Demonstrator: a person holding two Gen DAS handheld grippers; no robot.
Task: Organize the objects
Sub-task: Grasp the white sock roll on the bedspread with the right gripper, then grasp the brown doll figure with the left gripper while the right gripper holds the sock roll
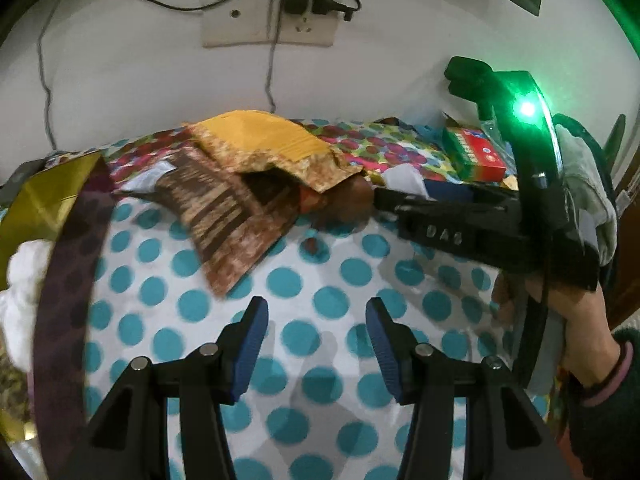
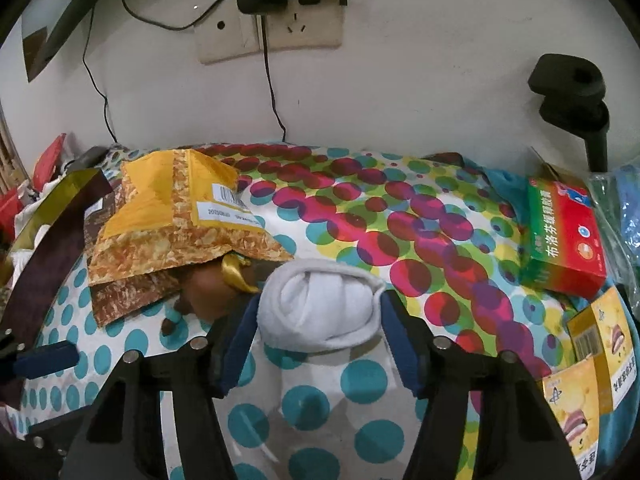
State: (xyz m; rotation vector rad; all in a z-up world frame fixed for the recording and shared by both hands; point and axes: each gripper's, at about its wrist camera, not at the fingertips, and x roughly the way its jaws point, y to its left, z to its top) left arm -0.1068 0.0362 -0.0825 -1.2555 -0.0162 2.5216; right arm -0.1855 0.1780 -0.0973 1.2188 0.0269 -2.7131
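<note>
Right hand-held gripper (image 2: 319, 300): clenched on rolled white sock (image 2: 320, 312), with 2 blue pads (image 2: 394, 320) pressing on its 2 sides. Sock about the middle of spotted cloth (image 2: 360, 376), over the part with teal dots. Cannot tell if resting on the cloth or lifted a little.

Left hand-held gripper (image 1: 316, 308): released, jaws well apart, nothing between them. Tilted down toward the teal dots. Seen from the right wrist only as 1 blue pad at the left edge of the view.

Toward the far left corner of the cloth: yellow snack bag (image 2: 180, 208), barcode side up, lying on top of brown snack bag (image 2: 124, 296). Both crumpled, the brown one sticking out below the yellow one. Just beside them, close to the sock, brown round thing with gold ribbon (image 2: 208, 288), partly hidden under the yellow bag.

At the right edge of the cloth: red and green medicine box (image 2: 564, 236), tilted. Nearer along the same edge, 2 yellow boxes (image 2: 600, 340) with cake pictures, touching one another.

Far part of the cloth, between the bags and the medicine box: large red, purple and green circles, bare.

Behind the far edge: white wall with socket plate (image 2: 272, 28), black charger and cables plugged in. At the far right, black stand (image 2: 568, 92).

In the left wrist view, at the right side: hand (image 1: 580, 320) in dark sleeve holding the right hand-held gripper, green light shining on it.
</note>
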